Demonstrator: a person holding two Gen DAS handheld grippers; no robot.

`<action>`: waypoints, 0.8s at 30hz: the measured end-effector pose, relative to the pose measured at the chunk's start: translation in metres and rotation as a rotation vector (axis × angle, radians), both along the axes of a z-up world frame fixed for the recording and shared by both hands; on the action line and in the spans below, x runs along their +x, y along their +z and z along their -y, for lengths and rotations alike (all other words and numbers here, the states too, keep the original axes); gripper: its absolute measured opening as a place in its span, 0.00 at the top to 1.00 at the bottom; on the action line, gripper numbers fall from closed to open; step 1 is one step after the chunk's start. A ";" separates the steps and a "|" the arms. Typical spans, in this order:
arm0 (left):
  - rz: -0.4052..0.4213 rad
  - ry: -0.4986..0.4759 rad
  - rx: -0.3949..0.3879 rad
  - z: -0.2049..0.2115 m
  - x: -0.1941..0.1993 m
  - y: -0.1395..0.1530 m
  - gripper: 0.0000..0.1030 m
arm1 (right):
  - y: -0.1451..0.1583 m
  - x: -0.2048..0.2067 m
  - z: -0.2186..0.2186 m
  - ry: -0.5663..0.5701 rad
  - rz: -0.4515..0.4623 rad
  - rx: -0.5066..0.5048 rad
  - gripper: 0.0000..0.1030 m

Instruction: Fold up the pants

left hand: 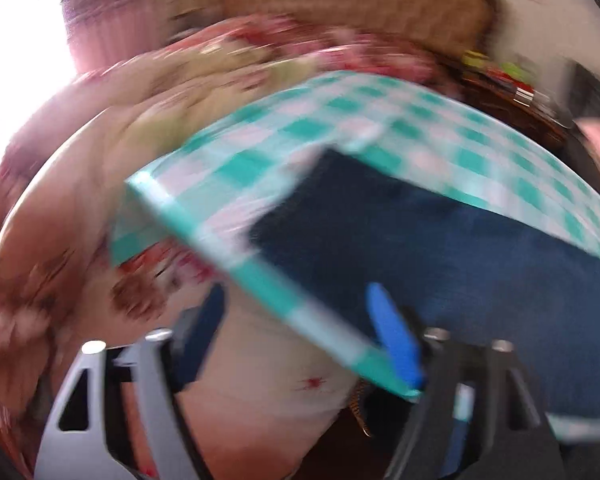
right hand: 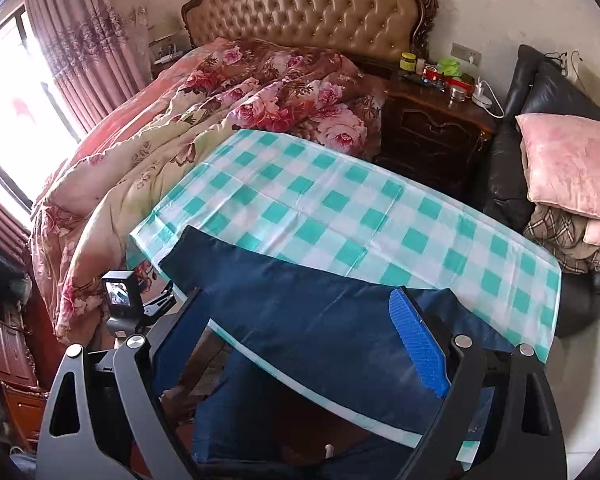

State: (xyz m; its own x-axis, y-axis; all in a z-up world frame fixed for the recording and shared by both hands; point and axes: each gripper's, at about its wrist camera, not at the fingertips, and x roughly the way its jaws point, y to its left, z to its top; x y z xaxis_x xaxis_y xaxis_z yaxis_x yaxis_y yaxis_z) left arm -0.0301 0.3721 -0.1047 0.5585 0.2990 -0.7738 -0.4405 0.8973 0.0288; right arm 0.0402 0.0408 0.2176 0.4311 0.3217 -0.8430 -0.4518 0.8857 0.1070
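Note:
Dark blue pants (right hand: 300, 312) lie along the near edge of a table with a green and white checked cloth (right hand: 340, 208), part hanging over the edge. My right gripper (right hand: 300, 344) is open, its fingers wide apart just above the pants, blue pad (right hand: 418, 344) showing. The left wrist view is blurred. There the pants (left hand: 420, 232) lie on the checked table (left hand: 380, 120). My left gripper (left hand: 292, 344) is open by the table's near-left edge, empty.
A bed with a floral quilt (right hand: 220, 92) stands behind the table. A dark nightstand (right hand: 432, 128) with small items and a black sofa with a pink cushion (right hand: 568, 160) are at the right. The left gripper's camera (right hand: 120, 300) shows at lower left.

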 end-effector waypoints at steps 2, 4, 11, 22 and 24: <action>-0.009 -0.147 0.045 0.021 0.012 -0.008 0.49 | -0.001 0.002 -0.010 0.019 -0.012 -0.003 0.15; -0.008 -0.277 0.012 0.030 0.023 -0.023 0.55 | -0.003 0.007 -0.023 0.035 -0.028 0.000 0.15; -0.003 -0.243 -0.024 -0.039 0.041 -0.045 0.64 | -0.009 0.022 -0.053 0.065 -0.072 0.055 0.15; -0.017 -0.081 0.016 -0.106 0.065 -0.041 0.39 | -0.123 0.056 -0.097 0.101 -0.109 0.014 0.14; -0.010 -0.030 0.073 -0.110 0.069 -0.033 0.40 | -0.183 0.066 -0.094 0.086 -0.123 -0.016 0.14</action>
State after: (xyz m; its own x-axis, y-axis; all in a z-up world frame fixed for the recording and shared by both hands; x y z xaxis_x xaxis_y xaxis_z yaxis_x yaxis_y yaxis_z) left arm 0.0388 0.4824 -0.1377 0.5601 0.3382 -0.7562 -0.4129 0.9054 0.0991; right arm 0.1063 0.1344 0.0350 0.2952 0.3390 -0.8933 -0.5105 0.8463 0.1524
